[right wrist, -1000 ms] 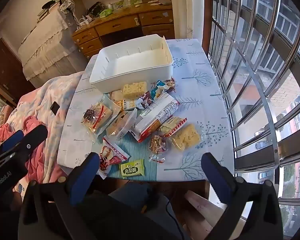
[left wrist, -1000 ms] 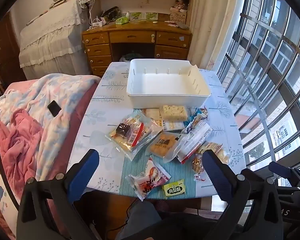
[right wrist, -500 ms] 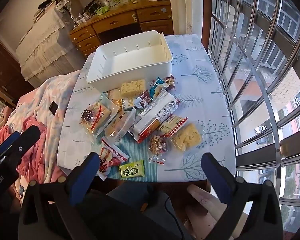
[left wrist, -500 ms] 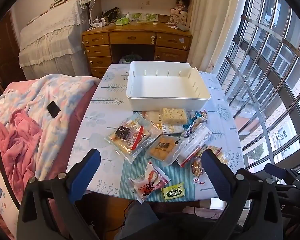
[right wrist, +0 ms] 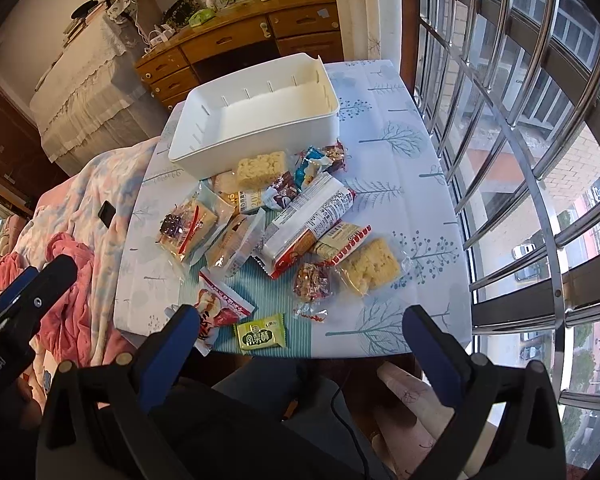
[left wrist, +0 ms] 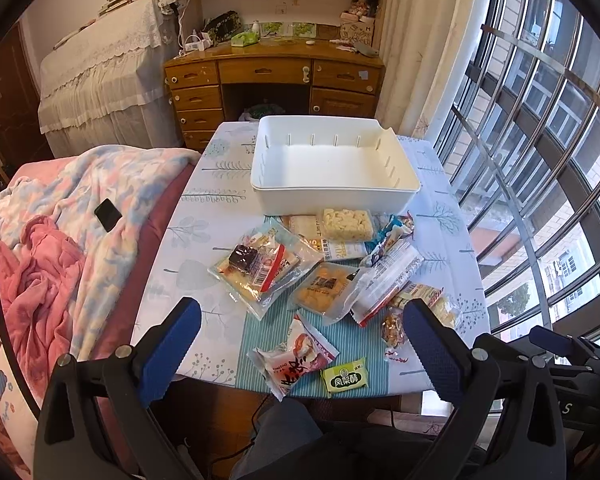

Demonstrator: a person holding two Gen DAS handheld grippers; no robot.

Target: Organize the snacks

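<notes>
An empty white bin (left wrist: 332,168) (right wrist: 256,116) stands at the far end of a small table. Several wrapped snacks lie in a heap in front of it: a clear bag with a dark cake (left wrist: 260,268), a rice-crisp bar (left wrist: 346,224), a long white-and-red cracker pack (right wrist: 312,220), a second rice-crisp bar (right wrist: 370,266), a red-and-white packet (left wrist: 296,354) and a small green packet (left wrist: 345,377) (right wrist: 261,333) at the near edge. My left gripper (left wrist: 300,344) hangs open above the near edge. My right gripper (right wrist: 300,350) is open too, holding nothing.
The table (left wrist: 212,216) wears a tree-print cloth. A bed with pink and blue blankets (left wrist: 60,240) and a black phone (left wrist: 108,214) lies left. Window bars (right wrist: 520,120) run along the right. A wooden desk (left wrist: 276,80) stands behind. A person's knee (right wrist: 412,396) shows below.
Both grippers have drawn slightly back and up from the table, so the bin and snacks sit a little lower in the views. Nothing on the table has moved.
</notes>
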